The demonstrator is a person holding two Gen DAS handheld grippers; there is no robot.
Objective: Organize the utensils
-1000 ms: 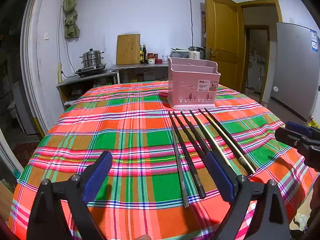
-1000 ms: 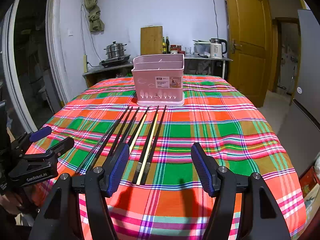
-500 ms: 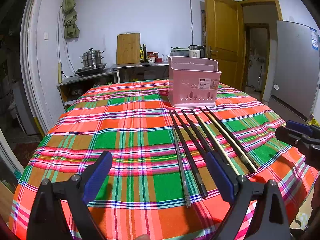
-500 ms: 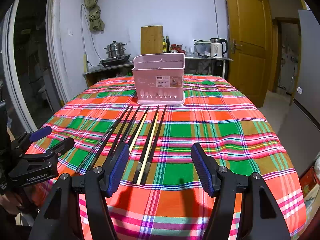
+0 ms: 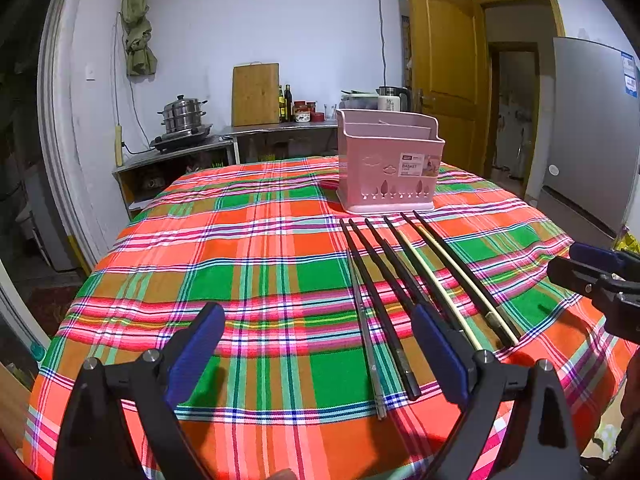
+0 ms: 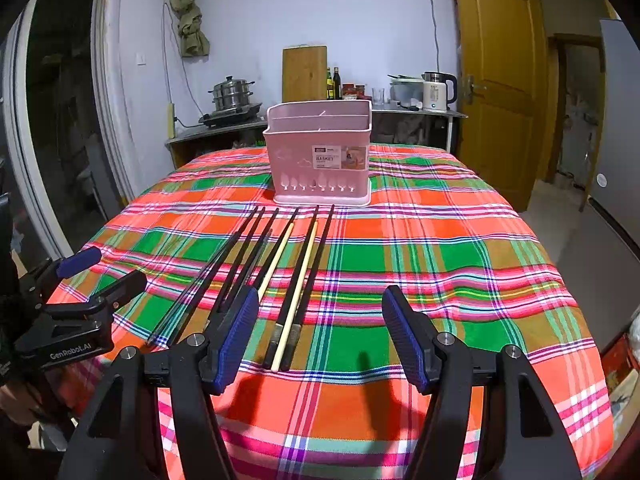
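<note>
slim black and pale chopsticks (image 6: 280,276), ribbed pink plastic basket (image 6: 320,152), plaid cloth (image 6: 440,260)

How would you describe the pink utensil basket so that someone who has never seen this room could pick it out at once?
Start at the table with the plaid cloth. A row of chopsticks lies on it, pointing toward the far side, and the pink utensil basket stands upright just beyond their far tips. It is the only upright thing on the cloth, pale pink, with a label and leaf-shaped cut-outs on its front.
</note>
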